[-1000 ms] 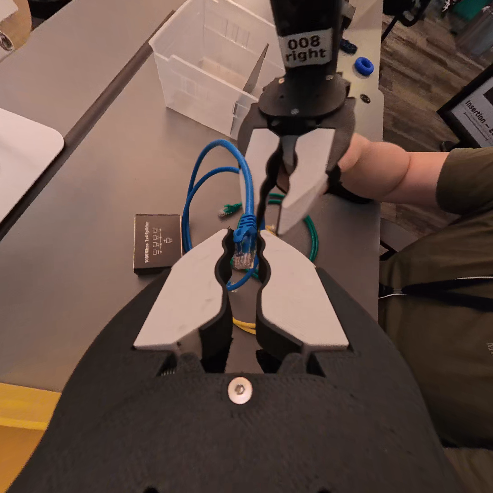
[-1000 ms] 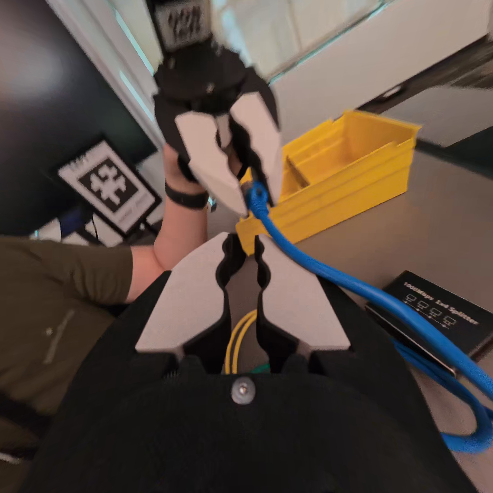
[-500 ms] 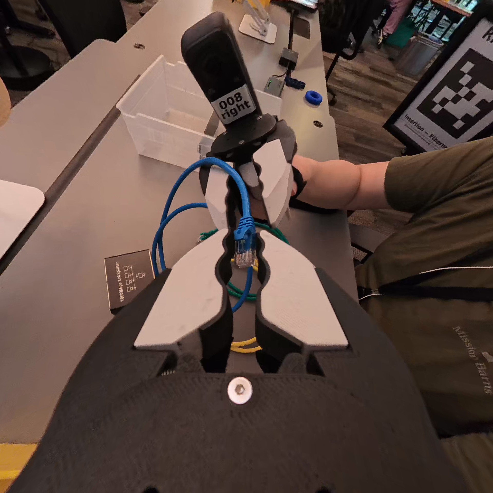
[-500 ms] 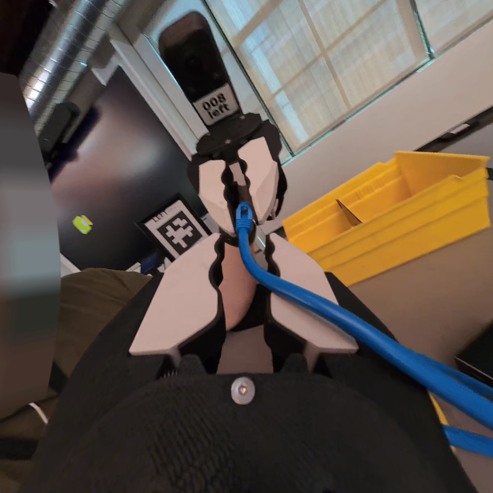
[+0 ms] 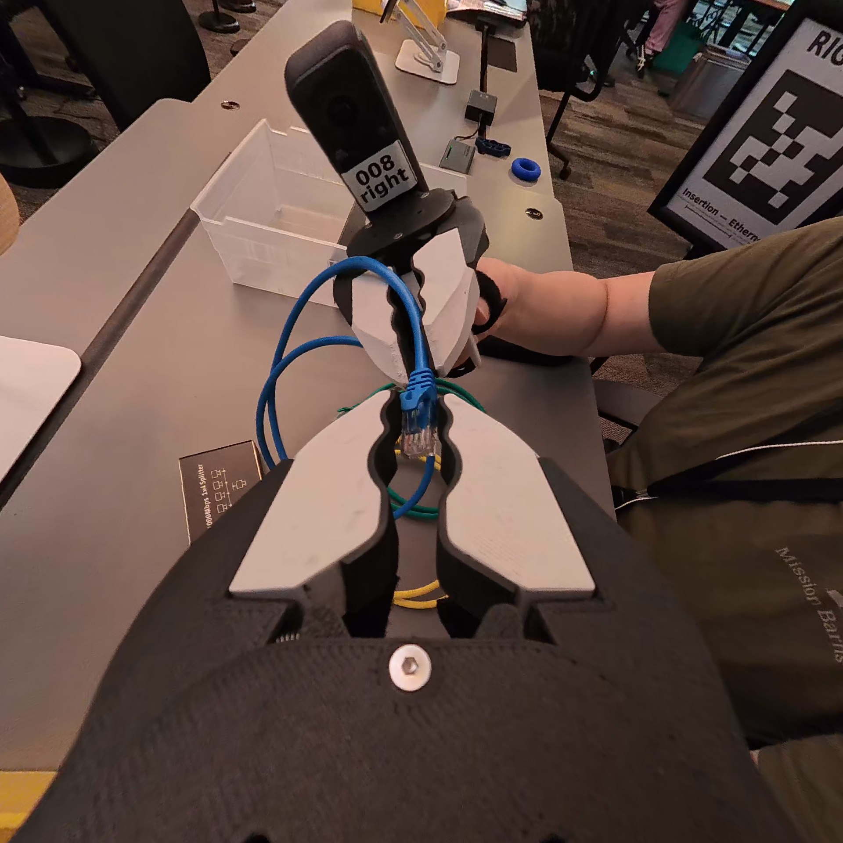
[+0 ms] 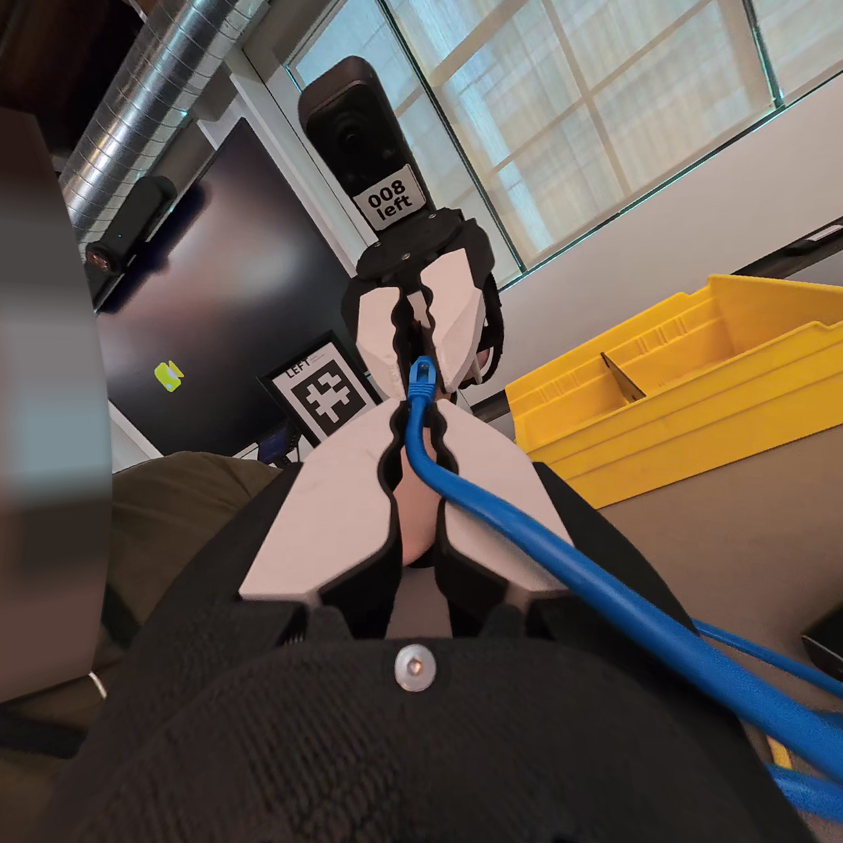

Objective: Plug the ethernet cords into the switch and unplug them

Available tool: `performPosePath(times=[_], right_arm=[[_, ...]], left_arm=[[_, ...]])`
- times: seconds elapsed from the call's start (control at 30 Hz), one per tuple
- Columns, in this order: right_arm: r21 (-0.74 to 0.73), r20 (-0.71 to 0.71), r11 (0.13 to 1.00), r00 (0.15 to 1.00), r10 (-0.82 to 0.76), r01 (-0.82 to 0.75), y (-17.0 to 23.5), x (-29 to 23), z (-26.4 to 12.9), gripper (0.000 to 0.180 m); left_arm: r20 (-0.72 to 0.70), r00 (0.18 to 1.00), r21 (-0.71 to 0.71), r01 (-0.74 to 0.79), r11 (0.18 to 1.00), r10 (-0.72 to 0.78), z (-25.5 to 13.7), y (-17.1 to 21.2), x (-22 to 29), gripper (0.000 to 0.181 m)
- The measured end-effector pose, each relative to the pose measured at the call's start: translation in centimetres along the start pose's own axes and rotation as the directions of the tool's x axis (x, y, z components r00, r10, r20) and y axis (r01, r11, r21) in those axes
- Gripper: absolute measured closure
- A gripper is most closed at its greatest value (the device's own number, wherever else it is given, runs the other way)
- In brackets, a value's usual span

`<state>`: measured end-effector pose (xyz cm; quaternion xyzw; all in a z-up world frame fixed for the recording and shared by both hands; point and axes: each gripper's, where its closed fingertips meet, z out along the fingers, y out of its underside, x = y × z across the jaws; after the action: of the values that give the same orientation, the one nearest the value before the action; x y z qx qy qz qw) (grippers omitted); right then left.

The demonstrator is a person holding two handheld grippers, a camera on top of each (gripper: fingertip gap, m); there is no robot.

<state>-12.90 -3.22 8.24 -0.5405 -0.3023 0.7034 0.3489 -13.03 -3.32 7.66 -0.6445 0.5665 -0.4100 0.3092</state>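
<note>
In the left wrist view, the left gripper [image 5: 417, 410] holds the clear plug [image 5: 418, 435] of the blue cord [image 5: 292, 346] between its fingertips, its fingers drawn in narrow around the plug and its blue boot. Facing it tip to tip, the right gripper [image 5: 422, 369] is held up by a person's hand [image 5: 502, 301], and the cord runs up between its white fingers [image 5: 378, 319] before looping down to the grey table [image 5: 137, 365]. The black switch [image 5: 219, 483] lies flat on the table to the left, partly hidden by the left gripper's body, apart from every cord end. A green cord [image 5: 410, 508] and a yellow cord [image 5: 417, 595] lie on the table under the grippers. Farther back stand a clear bin [image 5: 255, 219] and a blue ring [image 5: 525, 168]. In the right wrist view, the right gripper [image 6: 419, 417] is closed narrow on the blue cord [image 6: 524, 520] just behind the boot, and the cord trails off over its right finger toward the lower right. The left gripper [image 6: 417, 378] points back at it from above, its fingertips closed on the plug end. A yellow bin [image 6: 684, 378] sits on the table to the right, and the corner of the switch [image 6: 825, 638] shows at the right edge.
</note>
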Motion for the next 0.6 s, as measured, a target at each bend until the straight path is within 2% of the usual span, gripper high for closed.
performPosePath(times=[0.13,0.23,0.3,0.37,0.6], right_arm=[[-0.009,-0.002,1.000,1.000,-0.008,0.008,0.12,0.06,0.01,0.171],[-0.012,0.031,1.000,0.999,0.012,-0.011,0.06,-0.44,0.08,0.162],[-0.022,0.009,1.000,1.000,-0.008,0.009,0.23,-0.28,0.13,0.170],[-0.023,-0.021,0.999,0.999,-0.024,0.024,0.25,0.06,0.09,0.171],[-0.023,0.014,0.999,1.000,0.022,-0.022,0.32,-0.18,0.13,0.167]], left_arm=[[0.003,1.000,-0.010,-0.011,1.000,0.011,0.04,0.15,-0.01,0.167],[0.012,1.000,-0.008,-0.024,1.000,0.024,-0.12,0.10,0.02,0.167],[0.003,1.000,-0.012,-0.025,1.000,0.025,-0.09,0.12,0.22,0.167],[0.022,0.999,-0.024,-0.035,0.999,0.036,0.00,0.30,0.01,0.167],[0.025,0.998,-0.031,-0.053,0.998,0.053,0.00,0.36,0.14,0.167]])
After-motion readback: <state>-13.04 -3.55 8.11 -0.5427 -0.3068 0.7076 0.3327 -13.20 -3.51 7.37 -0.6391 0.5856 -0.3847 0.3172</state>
